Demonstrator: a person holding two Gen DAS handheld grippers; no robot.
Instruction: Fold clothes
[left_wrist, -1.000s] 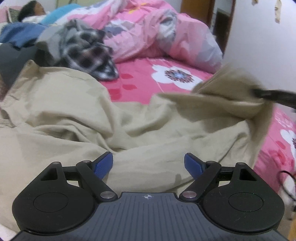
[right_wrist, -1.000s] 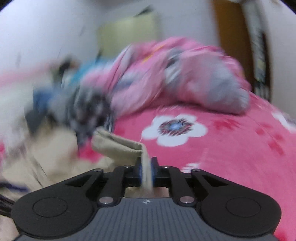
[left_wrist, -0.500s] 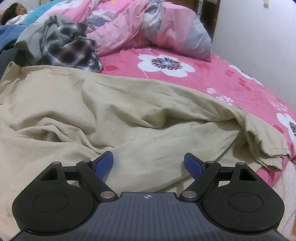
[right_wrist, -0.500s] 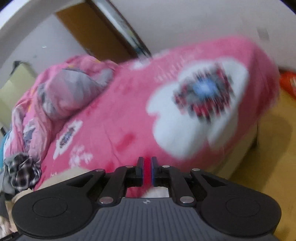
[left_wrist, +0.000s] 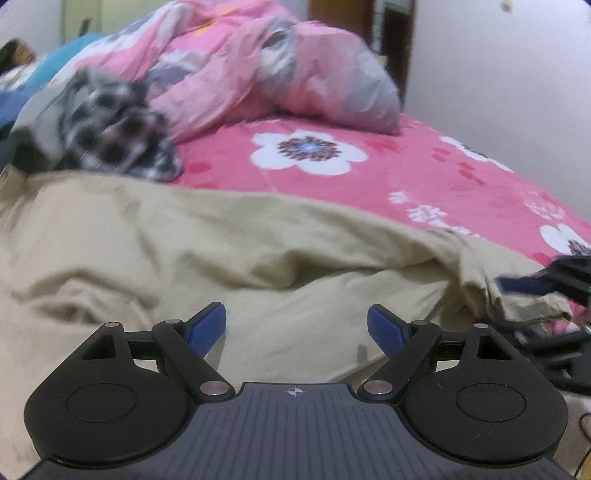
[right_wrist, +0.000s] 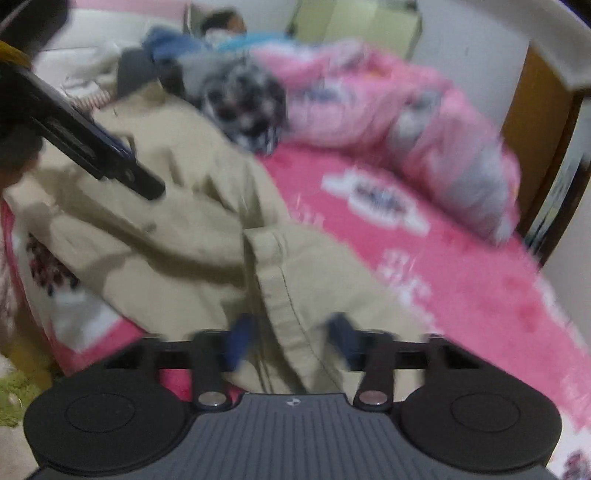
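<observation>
Left tool (left_wrist: 296, 325) hovers with jaws spread wide above the beige garment (left_wrist: 229, 251), gripping nothing. Right tool (right_wrist: 291, 338): jaws have just been opening, stitched hem between them. Garment lies rumpled across the pink bed (left_wrist: 424, 173); plaid shirt (left_wrist: 118, 133) beyond.

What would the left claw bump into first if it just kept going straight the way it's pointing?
Most likely the beige garment spread over the pink bed cover. The left claw is open and tilted down at the cloth with nothing between. Depth is hard to judge in this blurred view.
</observation>
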